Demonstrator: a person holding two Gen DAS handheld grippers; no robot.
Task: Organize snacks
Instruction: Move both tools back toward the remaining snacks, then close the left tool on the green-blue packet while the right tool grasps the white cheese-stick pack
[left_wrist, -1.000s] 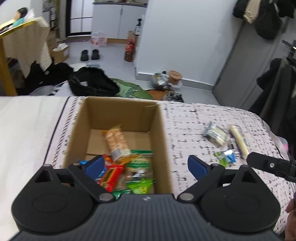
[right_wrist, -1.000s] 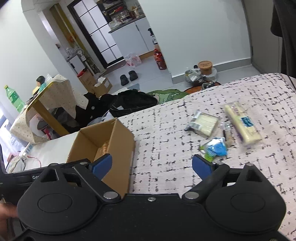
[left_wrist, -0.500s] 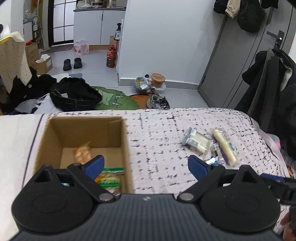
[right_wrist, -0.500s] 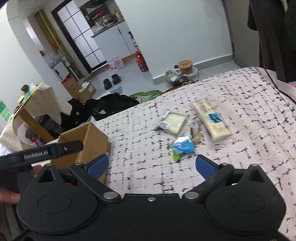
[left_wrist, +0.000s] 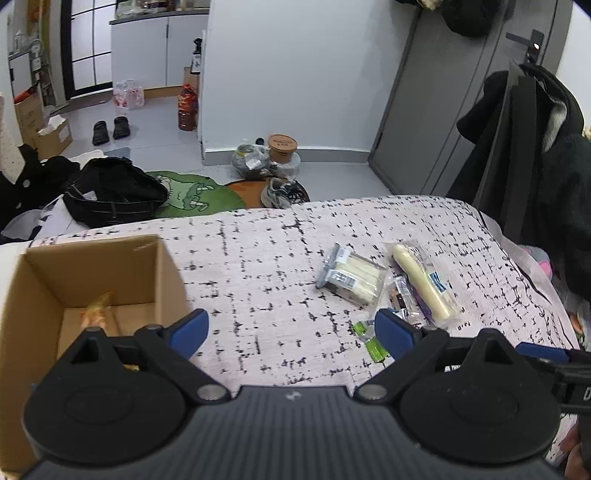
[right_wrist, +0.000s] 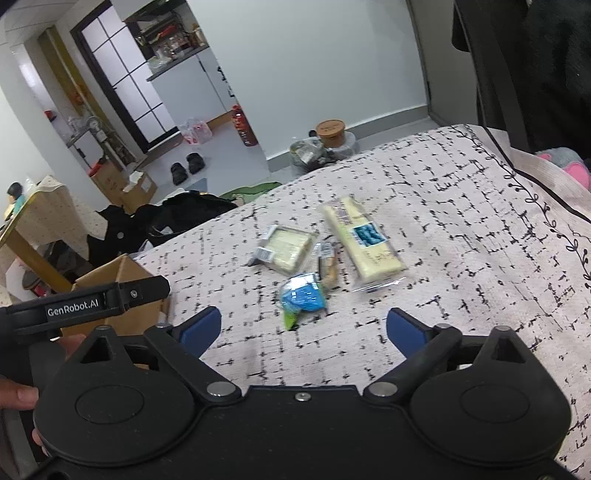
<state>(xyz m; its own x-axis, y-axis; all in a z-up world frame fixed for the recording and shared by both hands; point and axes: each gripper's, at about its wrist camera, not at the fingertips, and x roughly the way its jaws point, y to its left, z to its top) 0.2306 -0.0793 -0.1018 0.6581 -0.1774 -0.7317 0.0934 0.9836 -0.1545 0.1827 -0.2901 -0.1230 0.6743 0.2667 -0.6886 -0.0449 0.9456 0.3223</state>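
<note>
Both grippers hover over a bed with a black-and-white grid bedspread (left_wrist: 266, 280), jaws spread wide, nothing between them: left gripper (left_wrist: 291, 330), right gripper (right_wrist: 304, 326). Cardboard box (left_wrist: 92, 280) sits at the left end of the bed, open top, an orange snack packet (left_wrist: 96, 312) lying inside on its floor; rest of the box contents hidden behind the left gripper body. Loose snacks cluster well right of the box: a square clear pack of pale wafers (right_wrist: 286, 245), a long cream-coloured bar in clear wrap (right_wrist: 360, 242) just beside it, a small thin stick packet (right_wrist: 327, 264) between the two, and a blue-and-green wrapper (right_wrist: 301, 299) nearest the right gripper, roughly centred ahead of its fingers but not touching. In the left view the right blue finger pad covers part of the green wrapper. Nothing lies between the right gripper and the cluster. Left gripper's black side bar crosses the right view in front of the box. Beyond the bed: black bag (left_wrist: 114, 190), green rug, slippers, grey door with coats. Versus a second ago, the left gripper has swung off the box toward the loose snacks, and the right gripper has moved closer to the blue wrapper; snacks unmoved.
</note>
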